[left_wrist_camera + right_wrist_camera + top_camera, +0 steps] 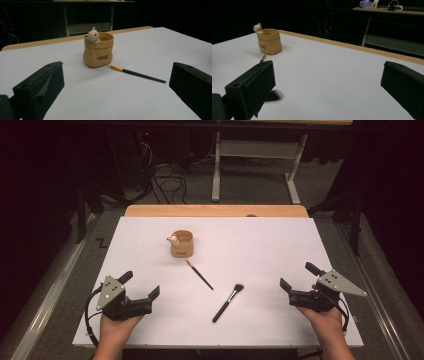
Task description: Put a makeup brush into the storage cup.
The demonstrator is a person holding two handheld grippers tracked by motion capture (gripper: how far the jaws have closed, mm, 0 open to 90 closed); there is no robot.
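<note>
- Table [150, 320]: white sheet over a wooden top; a strip of bare wood shows along the far edge.
- Tan sack-shaped ceramic pot with a small bear figure on its rim [182, 244] stands upright in the far-left middle of the sheet. Mouth open; no brush stands in it.
- Thin paintbrush with dark handle, gold ferrule and pale tip [199, 274] lies flat just in front of the pot, tip toward it, near but apart from its base.
- Short make-up brush with black handle and black, white-tipped bristle head [228, 302] lies flat nearer the person, diagonal, bristles toward the far right. Well apart from the pot, close to the thin brush's handle end but not touching.
- Left gripper [141, 284]: rests low at the near-left of the sheet, jaws spread wide, nothing between them. The left gripper view looks straight at the pot and the thin brush.
- Right gripper [299, 276]: at the near-right, jaws likewise wide apart and empty. In the right gripper view the bristle head peeks out just behind the jaw at the left of that view.
- Step in hand, as I judge it: the start. Both brushes lie loose, neither gripper reaches for anything; the likely work is to stand the brushes in the pot.
- Next move calls for: one gripper brought down over a handle, jaws straddling it crosswise, low enough to pinch a slim handle off a flat sheet. The make-up brush sits nearer the right gripper; the thin brush lies in the left's line of sight.
- Caution: the pot looks light and could tip if nudged.
</note>
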